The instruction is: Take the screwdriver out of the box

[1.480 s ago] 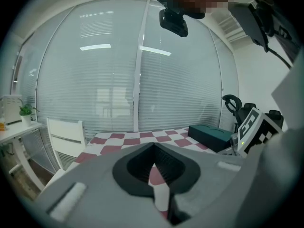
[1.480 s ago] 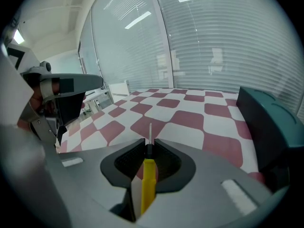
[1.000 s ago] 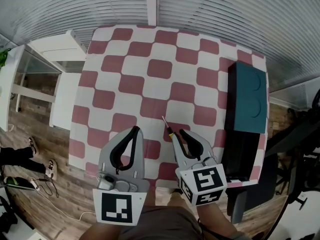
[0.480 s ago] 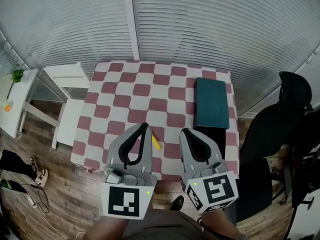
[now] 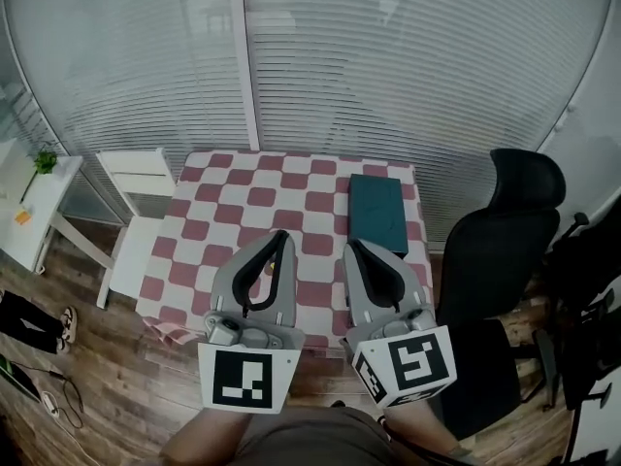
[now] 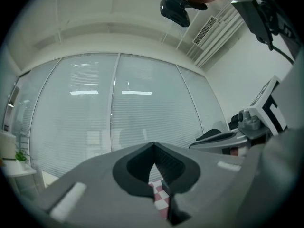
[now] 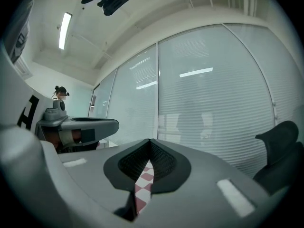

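Red-and-white checkered cloth point(image 5: 243, 202) covers the table, and the head view looks down at it from pretty high up. The teal box point(image 5: 376, 212) lies flat on the right side of the table, close to the right edge, long side running away from the camera. As for the screwdriver, I honestly can't make it out in any view, so I can't say where it is; both grippers cover the near-middle of the cloth.

Left gripper point(image 5: 279, 235) is held up in front of the person over the near part of the table. In its own view point(image 6: 153, 146) the tips are pressed together, with nothing caught in them; just a sliver of checkered cloth shows through the gap lower down. Right gripper point(image 5: 354, 246) is the same deal, parallel to the left one and just beside it. Its view point(image 7: 149, 141) has the jaw tips meeting and only the cloth showing behind the slit, so it's clenched on nothing. Neither gripper touches the box, and the right one is the nearer of the two.

Around the table: a black office chair point(image 5: 495, 260) just right of it, a white chair point(image 5: 131, 183) on the left, and further left a small potted plant point(image 5: 44, 160). Closed white blinds point(image 5: 388, 66) run along the back, and the floor point(image 5: 97, 377) is wood
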Motion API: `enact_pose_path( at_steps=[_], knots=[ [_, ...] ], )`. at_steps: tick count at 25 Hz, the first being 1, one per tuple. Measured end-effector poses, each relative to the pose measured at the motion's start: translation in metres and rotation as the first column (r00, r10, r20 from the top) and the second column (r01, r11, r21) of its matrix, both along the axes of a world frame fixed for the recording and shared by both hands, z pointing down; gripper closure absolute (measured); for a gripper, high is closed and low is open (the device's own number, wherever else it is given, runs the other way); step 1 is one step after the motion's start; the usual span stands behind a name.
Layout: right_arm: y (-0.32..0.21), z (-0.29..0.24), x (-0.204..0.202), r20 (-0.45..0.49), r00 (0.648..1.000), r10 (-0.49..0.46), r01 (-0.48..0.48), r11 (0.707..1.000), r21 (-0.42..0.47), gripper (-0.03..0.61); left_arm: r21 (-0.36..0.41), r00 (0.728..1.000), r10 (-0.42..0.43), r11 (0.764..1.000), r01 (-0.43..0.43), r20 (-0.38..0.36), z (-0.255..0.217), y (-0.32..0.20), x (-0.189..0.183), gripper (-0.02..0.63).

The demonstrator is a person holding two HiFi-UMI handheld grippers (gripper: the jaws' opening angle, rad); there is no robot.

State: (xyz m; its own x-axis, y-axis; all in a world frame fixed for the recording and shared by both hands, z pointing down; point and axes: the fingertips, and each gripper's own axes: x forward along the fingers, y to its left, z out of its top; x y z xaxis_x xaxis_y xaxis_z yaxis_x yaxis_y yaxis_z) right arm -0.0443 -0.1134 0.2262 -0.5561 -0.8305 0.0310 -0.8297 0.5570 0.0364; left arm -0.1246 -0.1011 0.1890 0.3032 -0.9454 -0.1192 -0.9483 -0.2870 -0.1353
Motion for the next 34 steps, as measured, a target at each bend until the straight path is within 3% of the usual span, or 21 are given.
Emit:
enact_pose_path(
  at_steps=[10, 34],
  knots=[
    [0.014, -0.016, 0.0, -0.007, 1.0, 0.0, 0.001, 0.998, 0.059, 0.555, 0.034, 1.0, -0.012, 0.999, 0.012, 0.01, -0.012, 0.016, -0.001, 0.614],
    [0.013, -0.014, -0.003, -0.004, 1.0, 0.001, 0.0, 0.998, 0.055, 0.554, 0.038, 1.0, -0.001, 0.999, 0.001, 0.012, -0.011, 0.013, -0.002, 0.614]
  ],
)
